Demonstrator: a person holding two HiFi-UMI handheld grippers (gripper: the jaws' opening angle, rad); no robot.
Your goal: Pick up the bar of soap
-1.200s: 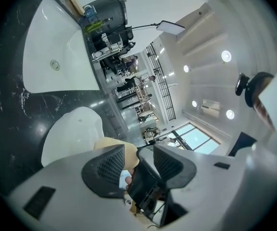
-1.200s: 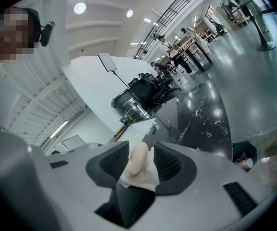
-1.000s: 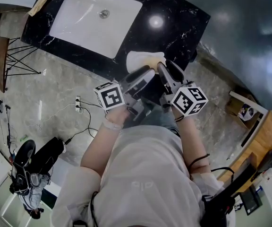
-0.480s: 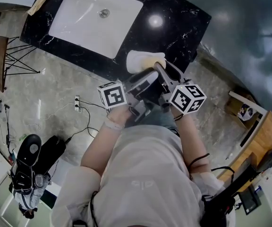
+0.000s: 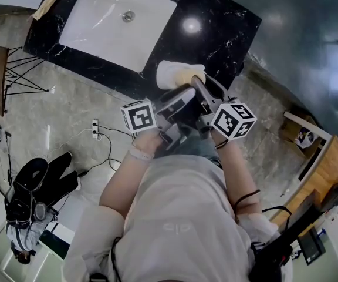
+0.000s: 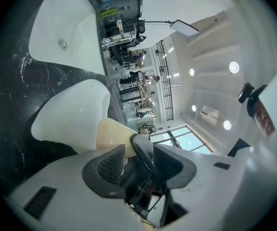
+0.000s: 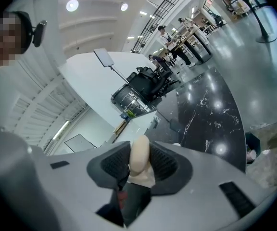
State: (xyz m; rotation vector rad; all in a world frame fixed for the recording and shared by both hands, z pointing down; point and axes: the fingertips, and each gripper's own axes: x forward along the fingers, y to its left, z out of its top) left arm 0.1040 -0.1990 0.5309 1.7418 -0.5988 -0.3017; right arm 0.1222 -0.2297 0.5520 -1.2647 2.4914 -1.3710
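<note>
The cream bar of soap (image 7: 139,150) stands on edge between the pads of my right gripper (image 7: 139,161), which is shut on it. In the head view the soap (image 5: 190,71) shows at the right end of a white soap dish (image 5: 170,75) on the front edge of the black marble counter (image 5: 222,34); my right gripper (image 5: 199,83) reaches onto it. My left gripper (image 5: 178,97) sits just left of it, below the dish, with its jaws wide apart. In the left gripper view the soap (image 6: 110,133) and the dish (image 6: 73,114) lie beyond the left gripper (image 6: 129,154), which holds nothing.
A white sink basin (image 5: 115,20) is set into the counter to the left of the dish. Cables and a socket strip (image 5: 97,129) lie on the marble floor below. Dark equipment (image 5: 31,195) stands at lower left, wooden furniture (image 5: 327,163) at right.
Both grippers have moved slightly up and closer together toward the soap dish. The dark equipment at lower left has shifted on the floor.
</note>
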